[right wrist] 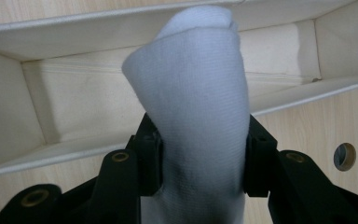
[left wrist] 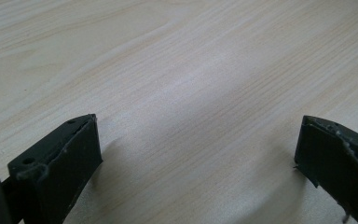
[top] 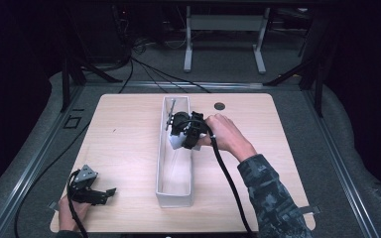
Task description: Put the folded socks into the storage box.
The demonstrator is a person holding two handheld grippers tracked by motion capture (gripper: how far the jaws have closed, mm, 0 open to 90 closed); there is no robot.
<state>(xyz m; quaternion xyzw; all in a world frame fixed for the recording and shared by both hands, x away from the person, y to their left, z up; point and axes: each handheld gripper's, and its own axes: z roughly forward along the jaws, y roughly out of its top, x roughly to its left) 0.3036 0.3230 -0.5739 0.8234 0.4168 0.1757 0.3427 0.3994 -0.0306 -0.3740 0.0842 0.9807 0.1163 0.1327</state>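
Pinching a soft ribbed white sock over the long fabric bin, right gripper clamps shut; left gripper gapes empty over woodgrain table.

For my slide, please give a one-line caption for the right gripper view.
Right gripper shut on a rolled white sock, held over the long white fabric box on the wooden table.
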